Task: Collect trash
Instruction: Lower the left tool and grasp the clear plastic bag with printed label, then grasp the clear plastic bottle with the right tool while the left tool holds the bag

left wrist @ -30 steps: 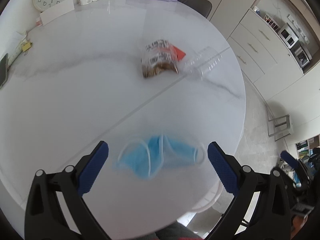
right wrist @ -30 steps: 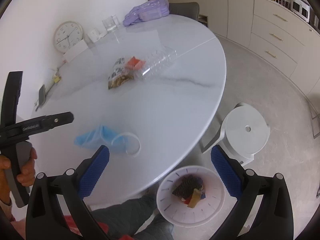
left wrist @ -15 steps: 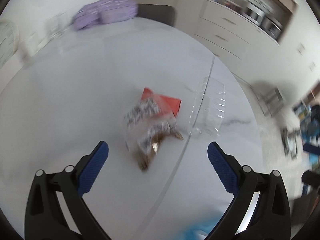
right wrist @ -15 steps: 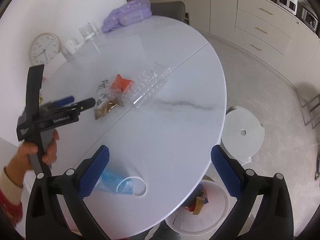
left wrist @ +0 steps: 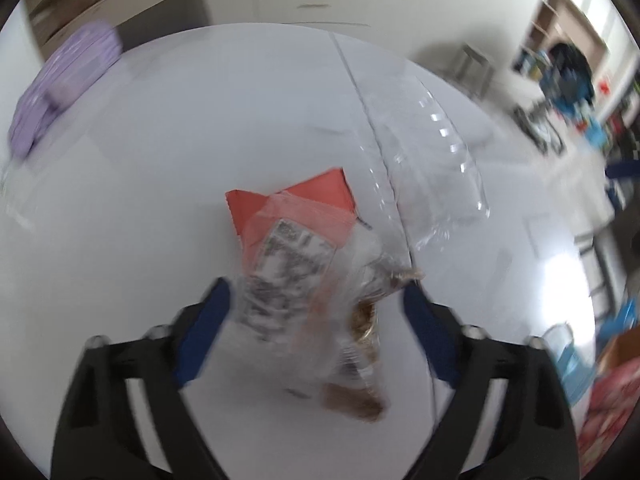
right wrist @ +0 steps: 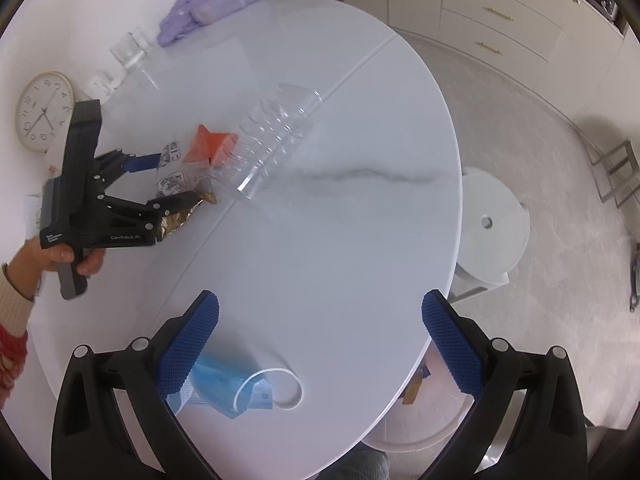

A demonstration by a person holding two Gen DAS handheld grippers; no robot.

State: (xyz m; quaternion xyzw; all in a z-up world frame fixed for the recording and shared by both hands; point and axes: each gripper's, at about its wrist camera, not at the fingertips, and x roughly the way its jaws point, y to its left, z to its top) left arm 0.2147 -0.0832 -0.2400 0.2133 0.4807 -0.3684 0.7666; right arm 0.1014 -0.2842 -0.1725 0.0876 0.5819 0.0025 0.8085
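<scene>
**A:** Crinkly plastic, that's the new target. A second ago the left gripper [left wrist: 316, 304] was hanging over the mask [right wrist: 236, 388] with its jaws wide; now it has swung across the table [right wrist: 340, 240] to the wrapper [left wrist: 304, 280] and its jaws have just been closing, with the wrapper between them. Too blurry to tell if the pads actually bite yet.

**B:** So the mask gets skipped?

**A:** Looks handed over. It's still on the table near the front edge, and the right gripper [right wrist: 320, 344] has moved in above it, fingers wide, nothing in them.

**B:** How's the room around the wrapper?

**A:** Tight on one side. The red card [left wrist: 288, 204] sits partly under it, and the clear tray [right wrist: 276, 136] is just beside it along the table seam. The other side is bare tabletop. The bin [right wrist: 420, 420] pokes out below the table edge, close to the mask, so that one's a short drop. I'd guess the wrapper has farther to go.
</scene>
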